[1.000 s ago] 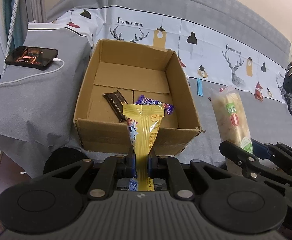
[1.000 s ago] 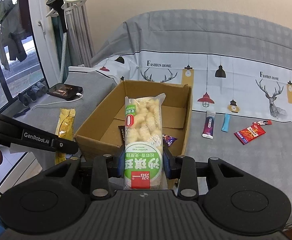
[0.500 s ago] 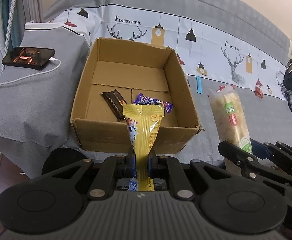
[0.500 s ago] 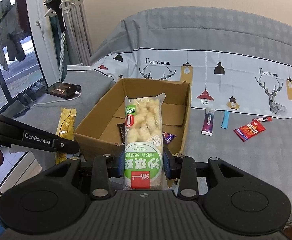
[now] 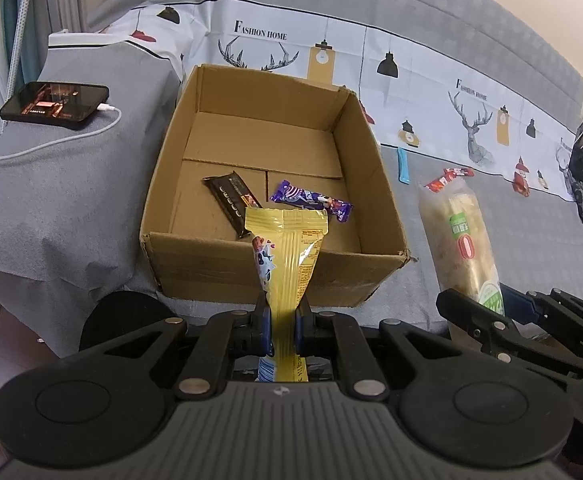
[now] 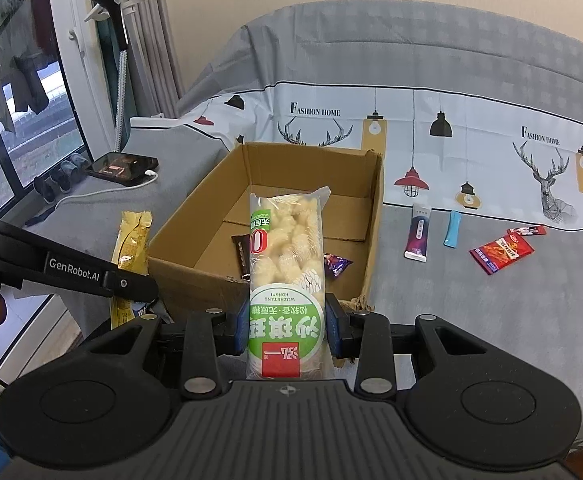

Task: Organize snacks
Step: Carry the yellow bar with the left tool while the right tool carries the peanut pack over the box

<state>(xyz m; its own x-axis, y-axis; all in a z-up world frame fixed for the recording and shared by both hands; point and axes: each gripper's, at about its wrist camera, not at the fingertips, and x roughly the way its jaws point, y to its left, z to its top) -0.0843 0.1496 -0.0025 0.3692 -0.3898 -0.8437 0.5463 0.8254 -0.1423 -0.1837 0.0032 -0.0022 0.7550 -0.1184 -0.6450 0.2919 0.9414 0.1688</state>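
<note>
While both hold packets [image 5: 286, 256], two bars [image 5: 233, 202] boxed

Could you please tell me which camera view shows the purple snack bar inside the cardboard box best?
The left wrist view: the purple snack bar lies nearly unobstructed on the cardboard box floor. In the right wrist view, only its end peeks from behind the held pastry pack.

Both wrist cameras are sitting just behind their grippers, looking down and forward across the bed [image 6: 471, 312]. The left view is facing the box [image 5: 275, 280] closely from the near side; the right is viewing the box [image 6: 195, 272] from farther right, sharing it.
</note>
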